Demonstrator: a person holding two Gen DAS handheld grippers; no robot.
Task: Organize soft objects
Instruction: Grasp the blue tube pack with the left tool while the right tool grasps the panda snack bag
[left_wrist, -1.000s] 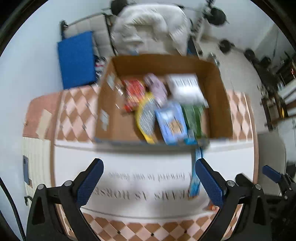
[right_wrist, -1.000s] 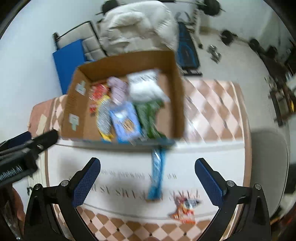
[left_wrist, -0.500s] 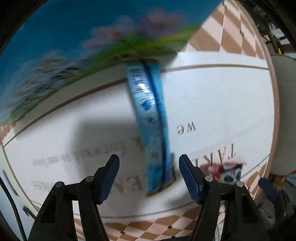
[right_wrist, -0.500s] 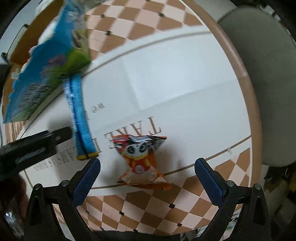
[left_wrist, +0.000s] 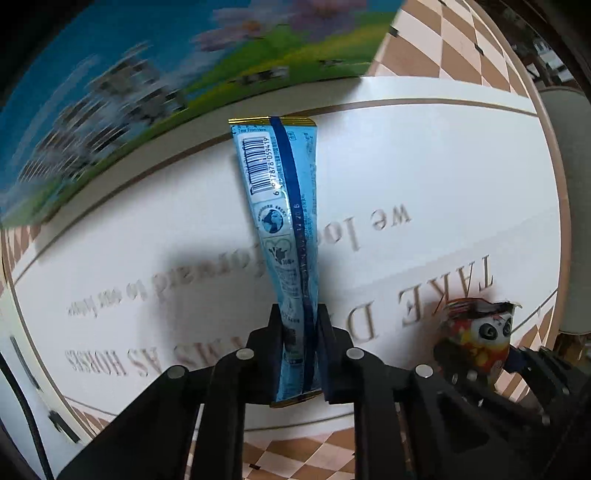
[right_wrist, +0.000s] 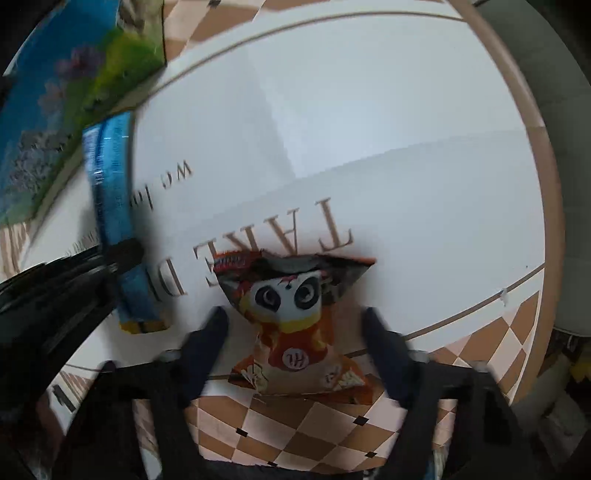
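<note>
A long blue snack wrapper (left_wrist: 282, 221) with a barcode lies on the white tablecloth. My left gripper (left_wrist: 299, 325) is shut on its near end. The wrapper also shows in the right wrist view (right_wrist: 110, 192), with the left gripper (right_wrist: 122, 254) on it. An orange panda snack bag (right_wrist: 291, 314) lies near the table's front edge. My right gripper (right_wrist: 295, 328) is open, its blurred fingers on either side of the bag and apart from it. The bag also shows at the right in the left wrist view (left_wrist: 476, 339).
The box's printed blue and green side (left_wrist: 147, 92) stands just behind the wrapper, also in the right wrist view (right_wrist: 62, 92). The round table (right_wrist: 480, 184) has a white cloth with lettering and a checkered border. A grey chair (right_wrist: 561, 110) stands at the right.
Both grippers came down from above the box to the table. The left one has closed on the blue wrapper. The right one has moved in around the panda bag, its fingers narrower.
</note>
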